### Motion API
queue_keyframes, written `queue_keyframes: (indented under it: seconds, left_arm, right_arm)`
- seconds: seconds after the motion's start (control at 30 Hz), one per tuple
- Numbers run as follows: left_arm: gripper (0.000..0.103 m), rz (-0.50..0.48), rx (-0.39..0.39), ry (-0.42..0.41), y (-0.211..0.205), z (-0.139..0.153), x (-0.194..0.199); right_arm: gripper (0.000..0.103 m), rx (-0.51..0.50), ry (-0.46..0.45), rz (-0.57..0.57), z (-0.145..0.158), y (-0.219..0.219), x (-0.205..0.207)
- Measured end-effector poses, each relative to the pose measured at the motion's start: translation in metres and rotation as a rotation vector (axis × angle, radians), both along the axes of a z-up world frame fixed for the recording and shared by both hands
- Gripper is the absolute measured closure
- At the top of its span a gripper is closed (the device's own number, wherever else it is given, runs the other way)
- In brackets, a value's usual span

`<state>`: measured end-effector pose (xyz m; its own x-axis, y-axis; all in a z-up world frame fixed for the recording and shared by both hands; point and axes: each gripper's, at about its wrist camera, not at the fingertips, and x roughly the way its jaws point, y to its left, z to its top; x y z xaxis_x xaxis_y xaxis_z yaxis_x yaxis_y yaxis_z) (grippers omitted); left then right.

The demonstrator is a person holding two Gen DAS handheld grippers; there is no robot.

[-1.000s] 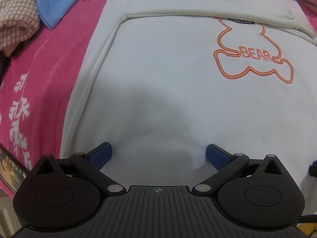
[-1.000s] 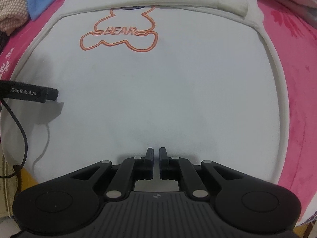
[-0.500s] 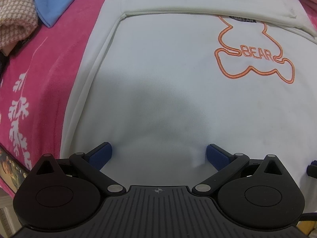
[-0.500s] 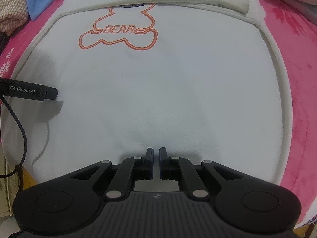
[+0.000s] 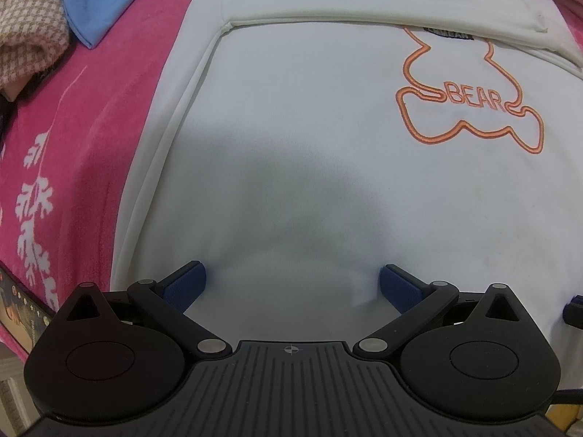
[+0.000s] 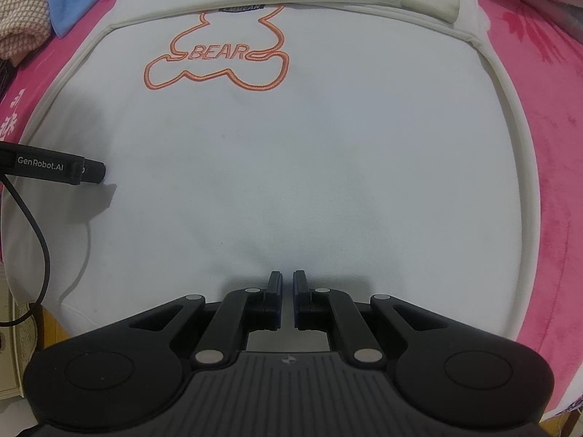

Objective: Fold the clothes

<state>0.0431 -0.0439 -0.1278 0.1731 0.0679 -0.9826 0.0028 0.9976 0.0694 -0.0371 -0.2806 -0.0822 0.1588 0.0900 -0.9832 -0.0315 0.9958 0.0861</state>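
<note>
A white sweatshirt (image 5: 309, 116) with an orange bear outline and the word BEAR (image 5: 470, 98) lies flat on a pink bedspread (image 5: 73, 109); it also shows in the right wrist view (image 6: 309, 153). Its sleeves are folded across the far part. My left gripper (image 5: 291, 284) is open, its blue pads spread over the near hem, with a small pucker of cloth by the right pad. My right gripper (image 6: 287, 284) is shut with a narrow gap, low at the near hem; whether it pinches cloth is hidden. The left gripper's finger (image 6: 65, 169) shows at the left.
A blue garment (image 5: 105, 3) and a brown checked garment (image 5: 29, 25) lie at the far left on the bedspread. The bed's near edge (image 6: 22, 324) drops off at the lower left. Pink bedspread (image 6: 546, 145) flanks the sweatshirt on the right.
Both views have shifted slightly nearer and lower, so the bear print sits a little lower in frame. Both grippers' jaw positions are unchanged.
</note>
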Motion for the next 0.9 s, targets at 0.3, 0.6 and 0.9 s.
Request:
queue_keyframes:
  seconds: [0.3, 0.6, 0.9]
  left_arm:
    - [0.0, -0.001, 0.007, 0.011, -0.003, 0.0, 0.007]
    - [0.0, 0.011, 0.008, 0.012, -0.007, -0.001, 0.01]
    - [0.002, 0.056, -0.057, -0.059, 0.003, 0.019, -0.026]
  right_arm:
    - [0.098, 0.002, -0.004, -0.004, -0.003, 0.001, -0.001]
    - [0.098, -0.001, -0.01, -0.001, -0.002, 0.0, -0.002]
    - [0.097, -0.013, -0.002, 0.031, -0.001, 0.0, -0.003]
